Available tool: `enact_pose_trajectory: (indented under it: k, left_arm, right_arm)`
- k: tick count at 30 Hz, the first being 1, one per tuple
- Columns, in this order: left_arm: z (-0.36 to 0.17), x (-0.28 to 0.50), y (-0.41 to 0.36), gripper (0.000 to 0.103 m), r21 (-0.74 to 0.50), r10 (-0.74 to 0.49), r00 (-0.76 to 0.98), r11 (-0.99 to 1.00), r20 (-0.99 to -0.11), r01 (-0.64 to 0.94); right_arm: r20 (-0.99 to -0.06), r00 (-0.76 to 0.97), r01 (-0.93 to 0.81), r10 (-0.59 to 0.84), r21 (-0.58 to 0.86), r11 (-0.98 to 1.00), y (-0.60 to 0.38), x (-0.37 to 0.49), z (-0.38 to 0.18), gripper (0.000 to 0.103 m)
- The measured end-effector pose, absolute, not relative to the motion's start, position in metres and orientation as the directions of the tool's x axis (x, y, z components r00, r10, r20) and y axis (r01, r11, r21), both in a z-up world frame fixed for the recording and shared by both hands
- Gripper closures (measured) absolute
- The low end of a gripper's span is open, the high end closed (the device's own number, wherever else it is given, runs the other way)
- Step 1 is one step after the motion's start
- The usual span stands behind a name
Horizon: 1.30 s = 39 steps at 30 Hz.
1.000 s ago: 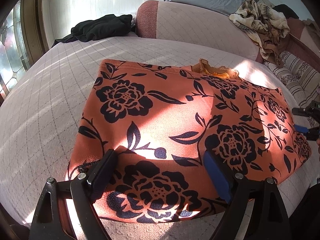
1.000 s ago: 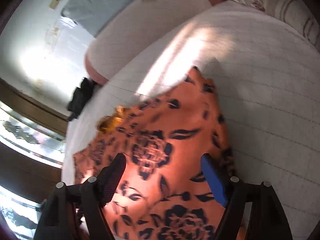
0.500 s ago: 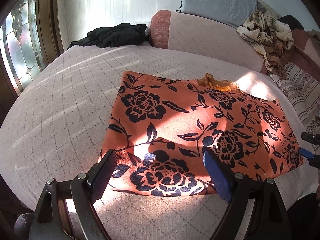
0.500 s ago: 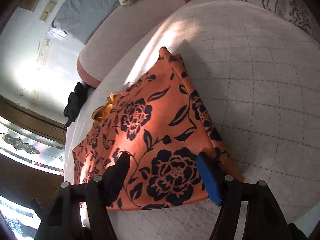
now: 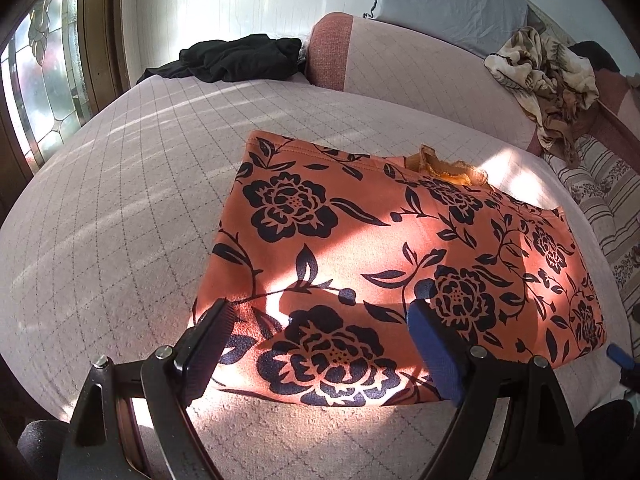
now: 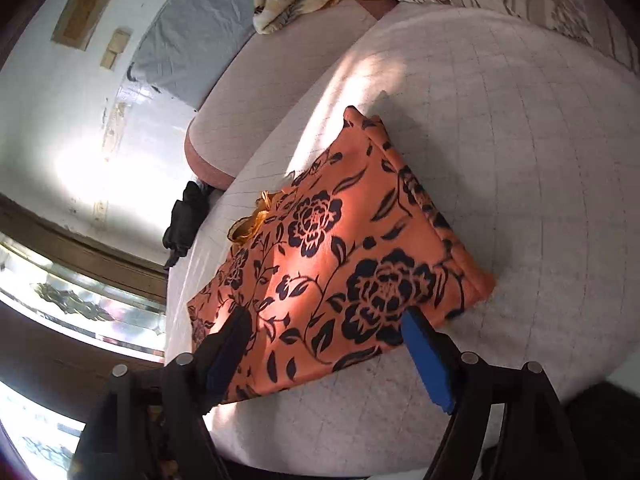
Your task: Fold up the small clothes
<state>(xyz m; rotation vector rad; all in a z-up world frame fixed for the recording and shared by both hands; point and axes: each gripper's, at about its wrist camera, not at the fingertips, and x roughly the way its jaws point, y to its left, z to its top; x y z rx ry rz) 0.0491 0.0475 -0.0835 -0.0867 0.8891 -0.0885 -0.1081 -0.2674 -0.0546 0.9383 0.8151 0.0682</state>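
Lying flat on the quilted bed point(image 5: 120, 208), the floral orange cloth point(image 5: 392, 256) faces both spread, empty tongs point(image 5: 320, 344) point(image 6: 326, 344).

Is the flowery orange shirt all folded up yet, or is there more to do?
Mostly folded: the orange floral garment lies flat as a neat rectangle on the quilted bed, with a yellow lacy bit poking out at its far edge. Nothing is in hand: the left gripper and right gripper are both open above its near edge. Possibly left: another fold, and the black clothes and crumpled patterned cloth farther back.
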Motion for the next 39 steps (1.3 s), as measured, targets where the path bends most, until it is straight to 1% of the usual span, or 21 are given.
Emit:
enact_pose_trajectory:
  k: [4,6,9,11,12,13,15,19,20,21,22,23,24,25,26,28,29,30,33,37,39]
  left_arm:
    - [-0.087,0.051,0.039,0.015,-0.097,-0.114,0.615,0.993,-0.78,0.061]
    - [-0.089,0.05,0.035,0.015,-0.085,-0.11,0.615,0.994,-0.781,0.071]
    - [-0.088,0.053,0.03,0.015,-0.081,-0.107,0.613,0.994,-0.783,0.071]
    - [-0.086,0.053,0.026,0.015,-0.076,-0.103,0.618,0.995,-0.779,0.069]
    - [-0.085,0.054,0.024,0.015,-0.07,-0.1,0.621,0.995,-0.778,0.073]
    - [-0.084,0.055,0.021,0.015,-0.062,-0.097,0.621,0.995,-0.777,0.078]
    - [-0.083,0.056,0.017,0.015,-0.047,-0.095,0.623,0.995,-0.777,0.092]
    - [-0.079,0.057,0.015,0.015,-0.024,-0.081,0.645,0.995,-0.76,0.096]
    - [-0.079,0.059,0.016,0.015,-0.029,-0.08,0.646,0.996,-0.759,0.09]
    - [-0.08,0.062,0.015,0.015,-0.037,-0.083,0.642,0.996,-0.762,0.084]
    - [-0.082,0.066,0.015,0.015,-0.044,-0.086,0.631,0.996,-0.771,0.083]
    - [-0.083,0.068,0.014,0.015,-0.047,-0.091,0.623,0.995,-0.777,0.087]
    - [-0.083,0.068,0.013,0.015,-0.044,-0.091,0.628,0.995,-0.773,0.089]
    - [-0.083,0.069,0.012,0.015,-0.039,-0.087,0.637,0.995,-0.766,0.089]
    - [-0.084,0.07,0.011,0.015,-0.034,-0.086,0.638,0.995,-0.765,0.094]
    - [-0.088,0.073,0.008,0.015,-0.027,-0.088,0.632,0.994,-0.77,0.105]
    - [-0.091,0.075,0.007,0.015,-0.025,-0.085,0.628,0.994,-0.774,0.104]
    - [-0.095,0.077,0.007,0.015,-0.028,-0.087,0.618,0.994,-0.781,0.104]
    - [-0.106,0.081,0.007,0.015,-0.038,-0.087,0.599,0.995,-0.796,0.094]
    - [-0.109,0.081,0.002,0.015,0.003,-0.06,0.609,0.995,-0.791,0.102]
    - [-0.109,0.081,0.002,0.015,0.0,-0.063,0.605,0.995,-0.794,0.103]
  right_arm:
    - [-0.617,0.677,0.393,0.401,0.764,0.512,-0.264,-0.114,-0.095,0.021]
    - [-0.574,0.714,0.404,0.401,0.805,0.435,-0.271,-0.108,-0.106,0.02]
    - [-0.555,0.745,0.409,0.37,0.818,0.403,-0.28,-0.093,-0.107,0.02]
    - [-0.538,0.769,0.406,0.345,0.828,0.386,-0.288,-0.084,-0.108,0.026]
    - [-0.539,0.772,0.415,0.338,0.829,0.375,-0.293,-0.08,-0.11,0.049]
    - [-0.542,0.764,0.422,0.35,0.83,0.364,-0.295,-0.074,-0.115,0.094]
    - [-0.551,0.759,0.418,0.346,0.821,0.389,-0.297,-0.069,-0.112,0.093]
    - [-0.567,0.797,0.348,0.21,0.714,0.608,-0.276,-0.085,-0.057,0.094]
    - [-0.594,0.782,0.361,0.188,0.678,0.641,-0.275,-0.086,-0.059,0.094]
    - [-0.641,0.743,0.394,0.192,0.651,0.649,-0.276,-0.083,-0.074,0.094]
    - [-0.695,0.679,0.446,0.238,0.648,0.617,-0.281,-0.077,-0.098,0.09]
    - [-0.669,0.679,0.458,0.301,0.707,0.539,-0.288,-0.079,-0.114,0.09]
    - [-0.63,0.711,0.447,0.314,0.749,0.49,-0.295,-0.086,-0.113,0.086]
    - [-0.63,0.715,0.438,0.304,0.742,0.508,-0.297,-0.089,-0.104,0.075]
    - [-0.631,0.722,0.42,0.284,0.726,0.545,-0.297,-0.092,-0.093,0.069]
    - [-0.641,0.723,0.405,0.259,0.696,0.592,-0.302,-0.101,-0.078,0.033]
    - [-0.646,0.728,0.411,0.23,0.68,0.607,-0.308,-0.106,-0.071,0.029]
    - [-0.652,0.731,0.416,0.199,0.658,0.628,-0.313,-0.108,-0.064,0.029]
    - [-0.661,0.73,0.401,0.173,0.619,0.675,-0.328,-0.099,-0.049,0.029]
    - [-0.648,0.71,0.303,0.275,0.634,0.711,-0.339,-0.039,-0.048,0.029]
    - [-0.664,0.684,0.277,0.303,0.621,0.733,-0.339,0.002,-0.054,0.029]
